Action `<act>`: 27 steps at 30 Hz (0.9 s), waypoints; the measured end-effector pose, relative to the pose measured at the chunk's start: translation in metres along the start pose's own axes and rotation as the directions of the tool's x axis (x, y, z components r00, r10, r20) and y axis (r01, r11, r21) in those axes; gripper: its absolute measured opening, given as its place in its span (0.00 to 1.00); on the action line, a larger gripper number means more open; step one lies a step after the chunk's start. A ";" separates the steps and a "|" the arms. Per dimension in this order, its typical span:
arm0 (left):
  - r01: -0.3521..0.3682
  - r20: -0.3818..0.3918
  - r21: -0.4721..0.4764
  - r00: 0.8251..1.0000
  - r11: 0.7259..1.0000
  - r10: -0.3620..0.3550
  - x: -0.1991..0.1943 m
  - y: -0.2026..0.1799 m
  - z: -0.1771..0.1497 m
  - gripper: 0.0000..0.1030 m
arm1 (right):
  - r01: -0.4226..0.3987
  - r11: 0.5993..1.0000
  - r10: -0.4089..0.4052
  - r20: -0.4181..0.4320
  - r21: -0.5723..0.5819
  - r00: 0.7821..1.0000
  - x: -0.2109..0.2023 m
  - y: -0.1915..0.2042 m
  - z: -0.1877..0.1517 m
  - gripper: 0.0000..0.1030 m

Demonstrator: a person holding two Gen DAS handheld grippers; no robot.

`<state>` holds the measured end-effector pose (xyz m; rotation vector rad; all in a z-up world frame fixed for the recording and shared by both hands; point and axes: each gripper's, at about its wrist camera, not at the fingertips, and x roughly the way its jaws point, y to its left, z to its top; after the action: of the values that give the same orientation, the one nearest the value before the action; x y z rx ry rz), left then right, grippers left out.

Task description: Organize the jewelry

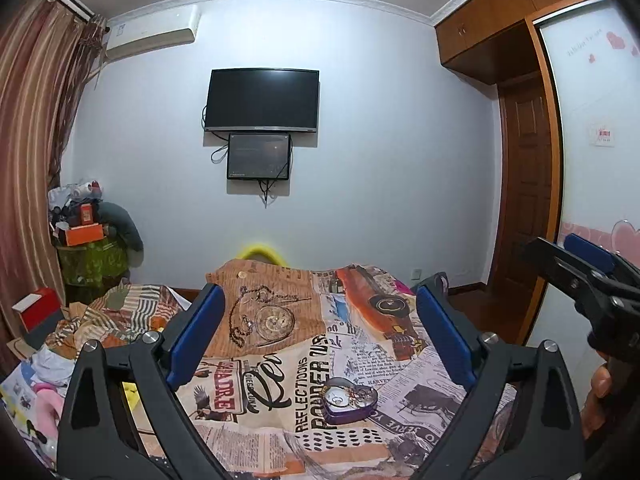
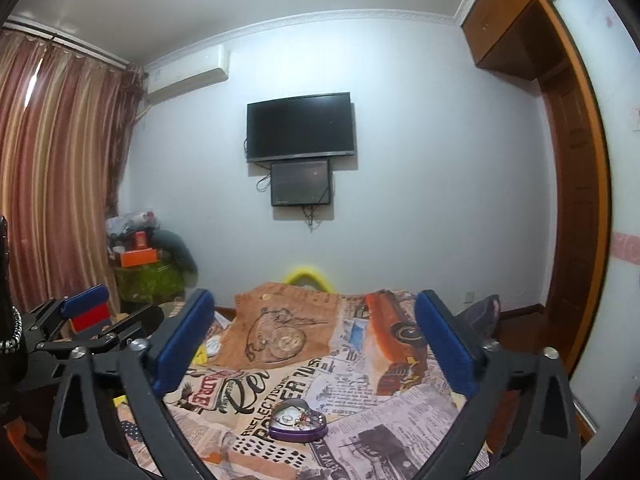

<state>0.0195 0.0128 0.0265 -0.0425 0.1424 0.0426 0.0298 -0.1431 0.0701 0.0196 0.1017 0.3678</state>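
A purple heart-shaped tin [image 1: 349,400] stands open on the newspaper-print cloth [image 1: 280,364], with jewelry lying inside it. It also shows in the right wrist view [image 2: 298,420]. My left gripper [image 1: 320,336] is open and empty, held above the cloth behind the tin. My right gripper [image 2: 316,344] is open and empty too, at about the same height. In the left wrist view the right gripper [image 1: 576,276] is at the right edge. In the right wrist view the left gripper [image 2: 92,316] is at the left edge.
The cloth covers a bed or table that ends toward the far wall. Clothes and a red box [image 1: 36,308] lie at the left. A cluttered stand [image 1: 92,256] is by the curtain. A wardrobe [image 1: 532,184] stands at the right, and a TV [image 1: 262,100] hangs ahead.
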 end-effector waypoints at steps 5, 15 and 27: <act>-0.002 -0.004 -0.003 1.000 1.000 0.002 -0.006 -0.001 -0.002 0.94 | -0.002 1.000 0.002 -0.013 0.005 1.000 -0.005 -0.006 -0.001 0.99; -0.005 -0.007 0.001 1.000 1.000 0.005 -0.007 -0.002 -0.001 0.94 | -0.006 1.000 0.006 -0.014 0.001 1.000 -0.018 -0.010 -0.007 0.99; -0.005 -0.031 -0.001 0.999 1.000 0.005 -0.002 -0.005 -0.006 0.94 | -0.010 1.000 0.010 -0.041 -0.009 0.999 -0.017 -0.010 -0.011 0.99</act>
<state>0.0167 0.0075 0.0215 -0.0436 0.1737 0.0473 0.0168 -0.1583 0.0606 0.0038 0.1401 0.3786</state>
